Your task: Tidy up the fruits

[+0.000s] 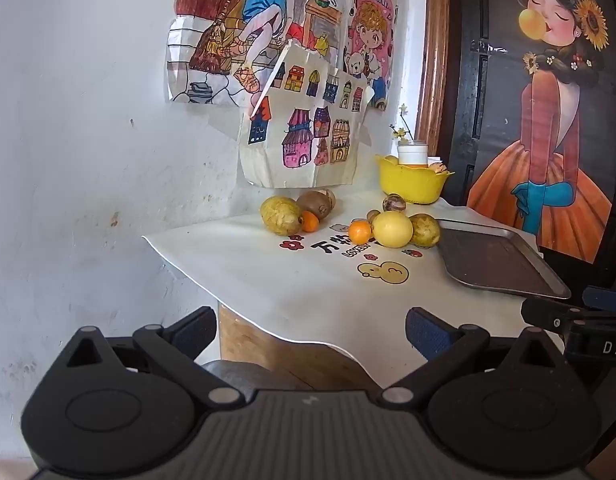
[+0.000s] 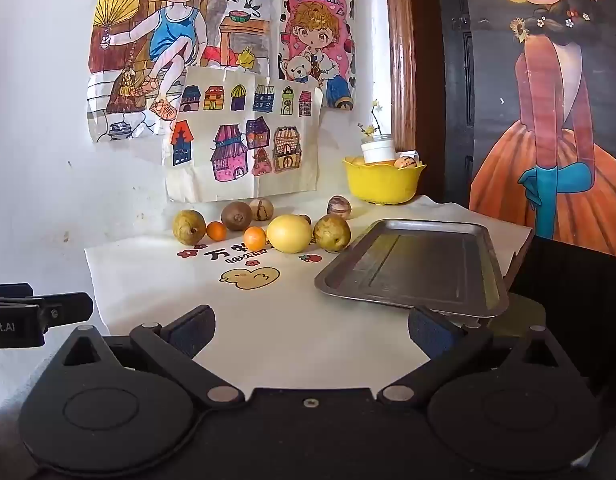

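Observation:
Fruits lie in a loose row at the back of the table: a green-brown pear (image 2: 189,227) (image 1: 281,216), a small orange (image 2: 216,231) (image 1: 310,221), a kiwi (image 2: 236,216) (image 1: 315,204), a second small orange (image 2: 255,238) (image 1: 360,231), a yellow lemon (image 2: 289,234) (image 1: 392,229), a second pear (image 2: 332,233) (image 1: 425,230) and two striped brown fruits (image 2: 339,207). An empty metal tray (image 2: 416,268) (image 1: 496,260) sits to their right. My left gripper (image 1: 310,332) and right gripper (image 2: 310,332) are both open and empty, near the table's front edge.
A yellow bowl (image 2: 382,184) (image 1: 412,184) holding a white jar and a fruit stands at the back right corner. Drawings hang on the wall behind. The white printed cloth (image 2: 268,320) covers the table; its left edge drops off in the left wrist view.

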